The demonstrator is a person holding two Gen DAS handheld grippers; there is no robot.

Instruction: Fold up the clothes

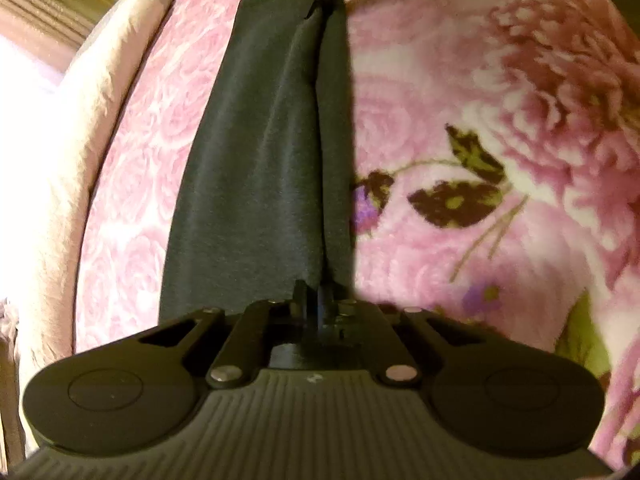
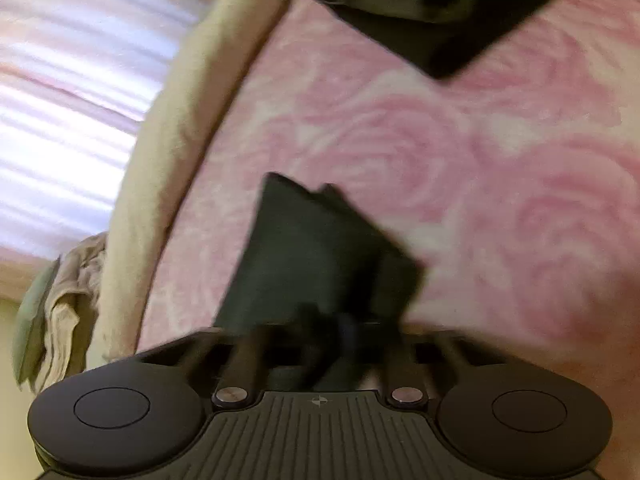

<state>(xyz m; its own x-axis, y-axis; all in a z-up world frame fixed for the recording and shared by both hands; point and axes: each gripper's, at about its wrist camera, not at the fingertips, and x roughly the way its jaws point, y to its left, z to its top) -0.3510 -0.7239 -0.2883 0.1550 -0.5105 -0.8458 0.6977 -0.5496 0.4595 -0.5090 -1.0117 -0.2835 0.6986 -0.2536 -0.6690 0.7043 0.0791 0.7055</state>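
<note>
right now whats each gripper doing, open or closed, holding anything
left gripper: closed on the dark cloth, which stretches away over the pink blanket.
right gripper: closed on a corner of the dark cloth; view blurred.

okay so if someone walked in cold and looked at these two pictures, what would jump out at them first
The dark garment jumps out first, a long black strip running up the middle of the left wrist view, pinched at its near end by the left tongs. Under it spreads a pink blanket with big flowers and dark leaves at the right. In the blurred right wrist view, the right tongs are shut on a dark cloth corner low in the middle.
</note>
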